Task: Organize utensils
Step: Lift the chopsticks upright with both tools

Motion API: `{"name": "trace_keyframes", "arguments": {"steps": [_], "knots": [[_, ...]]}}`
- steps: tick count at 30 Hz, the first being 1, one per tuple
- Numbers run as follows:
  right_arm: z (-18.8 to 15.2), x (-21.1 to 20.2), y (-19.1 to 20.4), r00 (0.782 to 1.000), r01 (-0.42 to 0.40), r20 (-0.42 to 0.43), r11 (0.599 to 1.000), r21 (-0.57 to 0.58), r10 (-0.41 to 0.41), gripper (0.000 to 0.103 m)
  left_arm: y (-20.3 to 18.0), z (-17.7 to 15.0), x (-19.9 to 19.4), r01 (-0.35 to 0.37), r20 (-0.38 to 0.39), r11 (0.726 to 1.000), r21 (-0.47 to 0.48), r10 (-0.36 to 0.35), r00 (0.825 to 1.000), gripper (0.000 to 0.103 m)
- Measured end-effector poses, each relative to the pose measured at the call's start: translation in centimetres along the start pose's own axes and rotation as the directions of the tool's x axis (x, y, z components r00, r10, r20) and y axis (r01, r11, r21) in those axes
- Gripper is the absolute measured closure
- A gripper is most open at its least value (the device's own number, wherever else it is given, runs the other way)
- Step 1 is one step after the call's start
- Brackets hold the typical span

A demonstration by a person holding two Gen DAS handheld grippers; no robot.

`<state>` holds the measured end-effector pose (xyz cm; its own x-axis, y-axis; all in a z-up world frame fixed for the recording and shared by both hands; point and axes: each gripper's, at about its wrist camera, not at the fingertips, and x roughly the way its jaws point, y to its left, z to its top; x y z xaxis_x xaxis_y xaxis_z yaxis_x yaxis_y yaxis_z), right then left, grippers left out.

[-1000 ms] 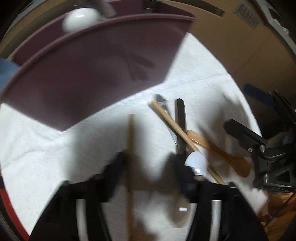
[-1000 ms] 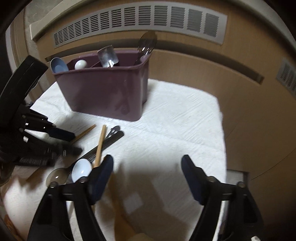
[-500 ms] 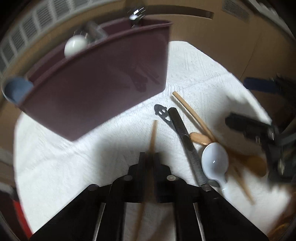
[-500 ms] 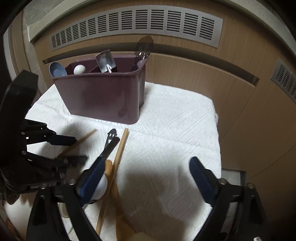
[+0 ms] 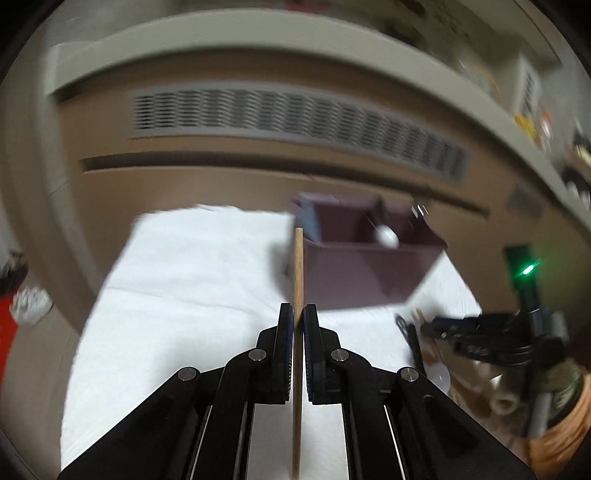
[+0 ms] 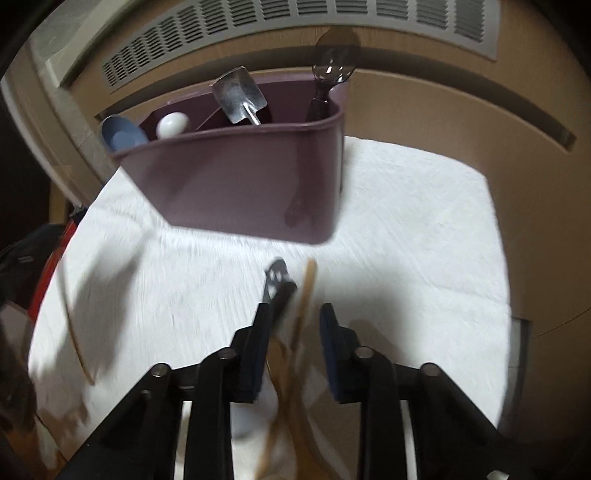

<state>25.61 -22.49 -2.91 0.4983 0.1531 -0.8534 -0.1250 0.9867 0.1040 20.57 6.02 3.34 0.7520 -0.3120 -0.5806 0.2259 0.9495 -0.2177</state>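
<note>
My left gripper (image 5: 297, 314) is shut on a wooden chopstick (image 5: 297, 266) and holds it raised above the white cloth (image 5: 184, 280); the same stick shows at the left of the right wrist view (image 6: 72, 325). The purple utensil caddy (image 6: 251, 184) holds a blue spoon (image 6: 122, 138), a white spoon (image 6: 171, 123), a metal scoop (image 6: 240, 96) and a dark spoon (image 6: 330, 74). My right gripper (image 6: 293, 325) is partly open, its fingers either side of a second wooden chopstick (image 6: 304, 291) and a black-handled utensil (image 6: 275, 280) lying on the cloth.
A wooden spoon (image 6: 280, 365) and a white spoon lie under the right gripper's fingers. The caddy also shows in the left wrist view (image 5: 369, 258), with the right gripper (image 5: 480, 336) beside it. A wooden wall with a vent (image 6: 295, 22) runs behind the cloth.
My left gripper closed on the chopstick and lifted it off the cloth, swinging left. My right gripper narrowed and moved in over the pile of utensils.
</note>
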Motion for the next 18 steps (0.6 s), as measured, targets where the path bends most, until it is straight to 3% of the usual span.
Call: {"name": "trace_keyframes", "arguments": {"steps": [3,6,8,13,18], "knots": [[1.1,1.9,0.5,0.999,0.020,-0.030,1.000,0.014,-0.020,0.082,1.9,0.0,-1.2,-0.010,0.025,0.999,-0.044,0.011,1.000,0.097],[1.1,2.8,0.8,0.998,0.023,-0.058,1.000,0.020,-0.022,0.096,2.2,-0.2,-1.9,-0.012,0.033,0.998,-0.070,0.014,0.999,0.097],[0.9,2.1,1.1,0.999,0.023,-0.044,1.000,0.014,-0.022,0.097,2.3,-0.2,-2.1,0.004,0.034,0.997,-0.082,-0.001,0.999,0.097],[0.2,-2.9,2.3,0.998,0.013,0.065,0.999,-0.038,-0.010,0.097,1.7,0.2,-3.3,0.041,0.051,0.996,-0.077,-0.038,0.998,0.097],[-0.5,-8.9,3.8,0.981,0.014,0.195,0.996,-0.094,0.005,0.097,-0.5,1.0,-5.1,0.067,0.087,0.997,-0.023,-0.065,0.994,0.098]]}}
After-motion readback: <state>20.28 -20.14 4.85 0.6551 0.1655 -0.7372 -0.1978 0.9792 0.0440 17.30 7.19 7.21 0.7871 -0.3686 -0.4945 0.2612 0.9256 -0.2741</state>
